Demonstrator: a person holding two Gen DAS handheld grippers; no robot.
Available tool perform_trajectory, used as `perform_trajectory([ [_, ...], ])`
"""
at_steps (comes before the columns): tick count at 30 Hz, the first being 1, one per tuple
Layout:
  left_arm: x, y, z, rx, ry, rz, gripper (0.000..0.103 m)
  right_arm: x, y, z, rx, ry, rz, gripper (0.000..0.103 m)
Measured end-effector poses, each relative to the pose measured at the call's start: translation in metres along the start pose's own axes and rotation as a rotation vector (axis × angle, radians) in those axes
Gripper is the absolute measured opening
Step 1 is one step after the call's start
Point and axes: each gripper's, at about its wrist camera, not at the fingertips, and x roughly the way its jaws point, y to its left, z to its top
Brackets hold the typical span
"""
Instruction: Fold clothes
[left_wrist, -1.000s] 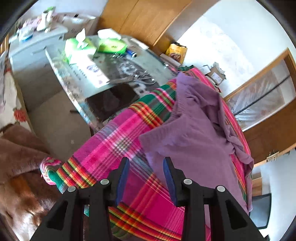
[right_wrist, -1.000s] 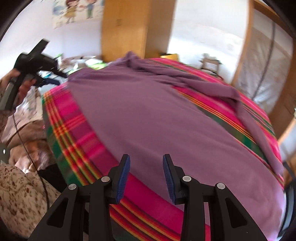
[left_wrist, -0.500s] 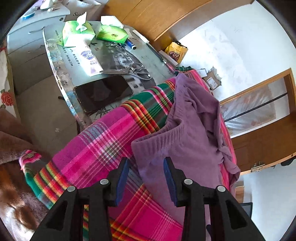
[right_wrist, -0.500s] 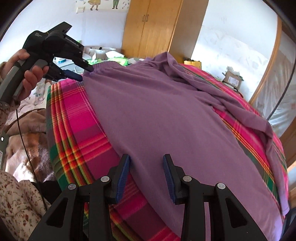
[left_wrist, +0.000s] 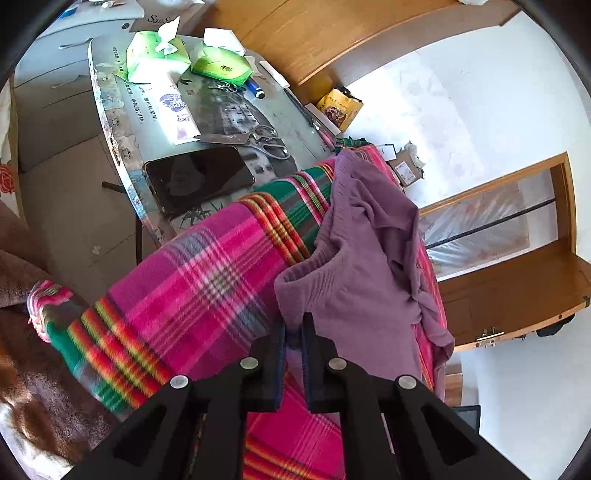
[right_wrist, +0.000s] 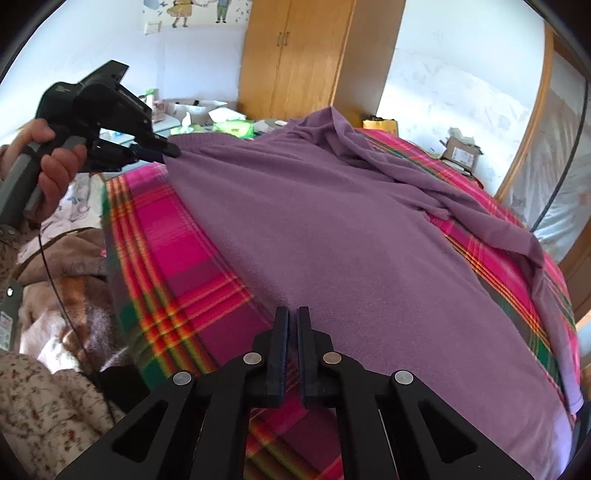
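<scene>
Left gripper (left_wrist: 293, 325) just closed, clamped on near corner of purple garment (left_wrist: 369, 258), at ribbed hem. Garment spread flat over pink plaid blanket (left_wrist: 192, 291); phone (left_wrist: 197, 177) and scissors (left_wrist: 267, 142) on tabletop (left_wrist: 236, 110) beyond. Right gripper (right_wrist: 293, 319) just closed too, pinching garment's near edge, jaws nearly together.

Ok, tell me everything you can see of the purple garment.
The purple garment is soft, fleece-like knit, spread mostly flat on the plaid blanket. A ribbed band runs along the near edge; one sleeve lies twisted along the far side. The left gripper and the right gripper have just closed, each pinching that edge at a corner. Nothing else touches it.
</scene>
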Motion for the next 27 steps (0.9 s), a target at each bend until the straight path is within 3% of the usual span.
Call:
perform_trajectory([
  [6,0.001,0.012,-0.005,-0.028,0.028,0.022,0.008,-0.009,0.006,-0.007,-0.030,0.025,0.017,0.002],
  [14,0.005,0.011,-0.002,-0.038,0.031,0.059,0.009,-0.016,-0.037,-0.014,0.102,0.027,-0.032,0.004],
  [19,0.004,0.006,0.000,-0.015,0.042,0.102,0.013,-0.029,-0.086,-0.019,0.207,0.003,-0.119,0.017],
  [23,-0.008,-0.009,0.006,0.016,-0.025,0.188,0.021,-0.035,-0.125,-0.018,0.265,0.003,-0.205,0.020],
  [27,-0.018,-0.031,0.021,0.062,-0.097,0.211,0.026,-0.037,-0.160,-0.015,0.296,0.013,-0.270,0.020],
])
